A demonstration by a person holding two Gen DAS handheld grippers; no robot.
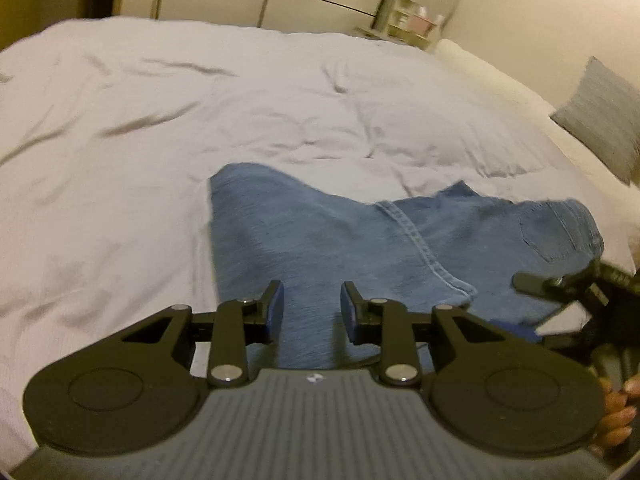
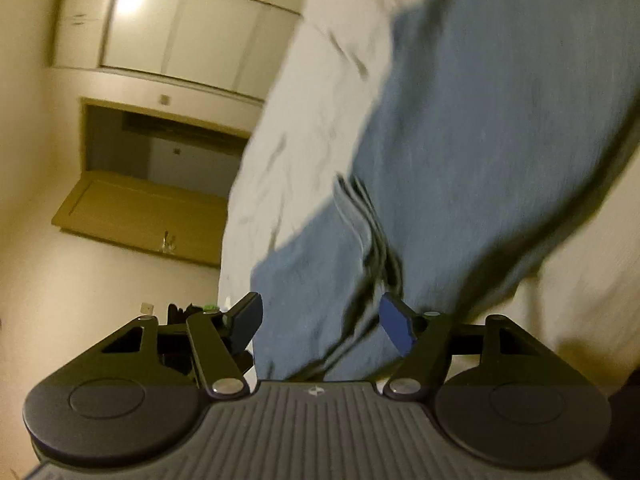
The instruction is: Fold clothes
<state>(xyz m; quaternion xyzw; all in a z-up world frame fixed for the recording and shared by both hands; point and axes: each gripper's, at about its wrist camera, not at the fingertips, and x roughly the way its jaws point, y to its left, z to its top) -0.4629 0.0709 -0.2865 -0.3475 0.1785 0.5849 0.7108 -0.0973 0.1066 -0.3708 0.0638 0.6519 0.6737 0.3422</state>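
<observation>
We are working over the jeans, which are lying partly folded on the white bedsheet, toward the near edge of the bed. In the left wrist view, our left gripper is hovering just above the near part of the jeans, its jaws standing a little apart with denim showing in the gap and neither pad pressing on it. Beyond the jeans and to their right, a grey pillow is leaning at the head of the bed. Our right gripper is reaching in at the right end of the jeans, by the back pocket. In its own tilted, blurred view its jaws are standing well apart on either side of a bunched fold of the jeans; the blue pads are not clamping the cloth.
</observation>
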